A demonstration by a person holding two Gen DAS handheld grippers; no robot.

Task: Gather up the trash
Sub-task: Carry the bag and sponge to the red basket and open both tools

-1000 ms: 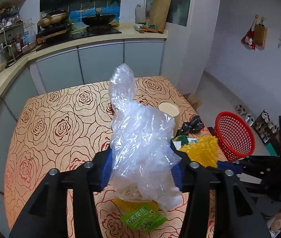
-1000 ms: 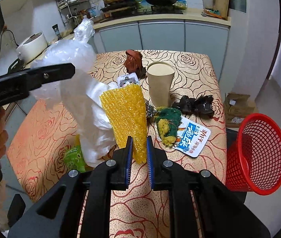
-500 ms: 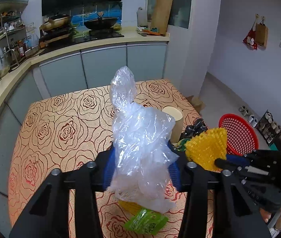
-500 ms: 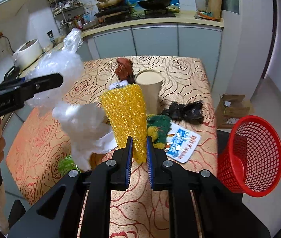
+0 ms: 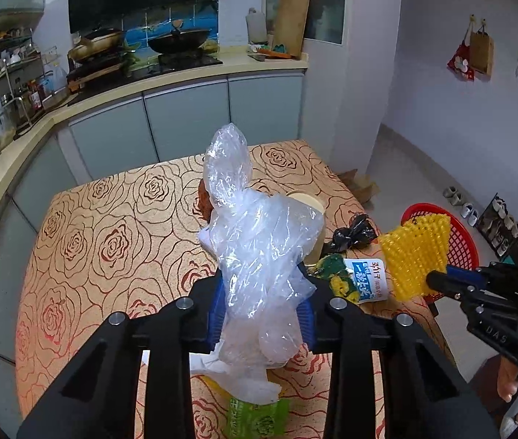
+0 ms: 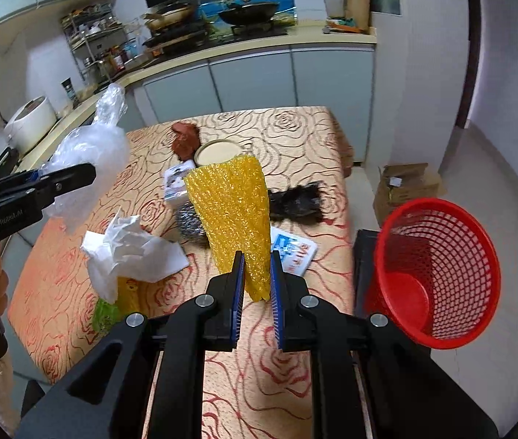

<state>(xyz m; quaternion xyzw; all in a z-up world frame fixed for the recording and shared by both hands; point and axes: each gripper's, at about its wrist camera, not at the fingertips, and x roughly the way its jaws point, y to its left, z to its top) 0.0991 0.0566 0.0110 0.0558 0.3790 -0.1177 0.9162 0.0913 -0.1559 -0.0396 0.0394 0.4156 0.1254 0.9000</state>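
A crumpled clear plastic bag (image 5: 259,241) hangs above the rose-patterned table (image 5: 112,241), between the blue pads of my left gripper (image 5: 261,314). Its jaws are closing and the pads squeeze the bag. From the right wrist the same bag (image 6: 90,146) and left gripper (image 6: 39,186) show at the left. My right gripper (image 6: 256,281) is shut on the lower end of a yellow foam net sleeve (image 6: 233,216), held upright over the table's near right part. A red mesh basket (image 6: 434,274) stands on the floor to the right of the table.
On the table lie a white tissue (image 6: 131,248), a green wrapper (image 6: 105,314), a steel scrubber (image 6: 189,225), a paper cup (image 6: 217,150), a black bag (image 6: 297,201), a blue-white packet (image 6: 292,252) and a brown scrap (image 6: 186,137). A cardboard box (image 6: 405,183) sits on the floor.
The right gripper carried the yellow sleeve to the right, nearer the red basket. The left jaws narrowed on the plastic bag. The white tissue dropped from under the bag onto the table.
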